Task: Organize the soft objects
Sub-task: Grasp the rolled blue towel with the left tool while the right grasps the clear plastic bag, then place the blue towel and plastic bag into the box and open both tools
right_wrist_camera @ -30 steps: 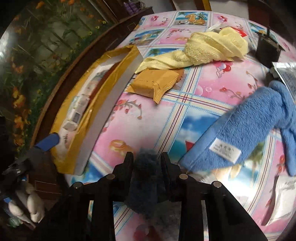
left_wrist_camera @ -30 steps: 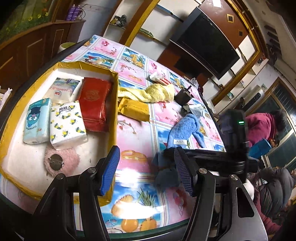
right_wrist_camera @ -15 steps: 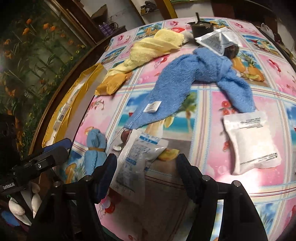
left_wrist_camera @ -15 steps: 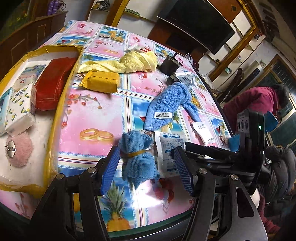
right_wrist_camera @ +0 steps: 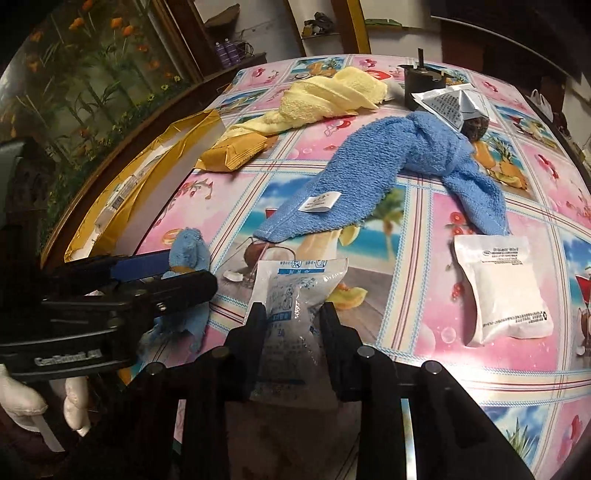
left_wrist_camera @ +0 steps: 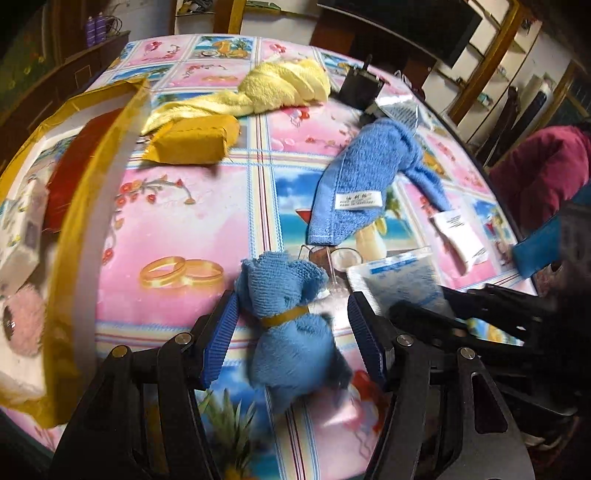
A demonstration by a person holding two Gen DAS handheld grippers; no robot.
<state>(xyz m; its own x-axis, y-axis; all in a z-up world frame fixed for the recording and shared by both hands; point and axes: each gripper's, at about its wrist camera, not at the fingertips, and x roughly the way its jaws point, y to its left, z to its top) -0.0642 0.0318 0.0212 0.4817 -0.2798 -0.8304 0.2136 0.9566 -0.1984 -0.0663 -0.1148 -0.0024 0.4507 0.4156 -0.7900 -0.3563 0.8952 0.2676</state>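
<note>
A round table (right_wrist_camera: 461, 206) under a pink picture-print cloth fills the view. At eleven o'clock behind it stands a dark wooden cabinet (left_wrist_camera: 74, 66) with purple bottles (right_wrist_camera: 225, 51) on top — at one o'clock a large dark television (left_wrist_camera: 406, 14) and wall shelves (left_wrist_camera: 491, 55) with golden trim. The light is dim.

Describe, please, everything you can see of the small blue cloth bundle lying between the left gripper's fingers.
The small blue cloth bundle looks like terry towelling, bunched and cinched at its waist by a thin yellowish band. It lies on the patterned tablecloth near the table's front edge, between the open blue-padded fingers of the left gripper; contact with them is unclear. A clear plastic packet lies just beside it.
</note>
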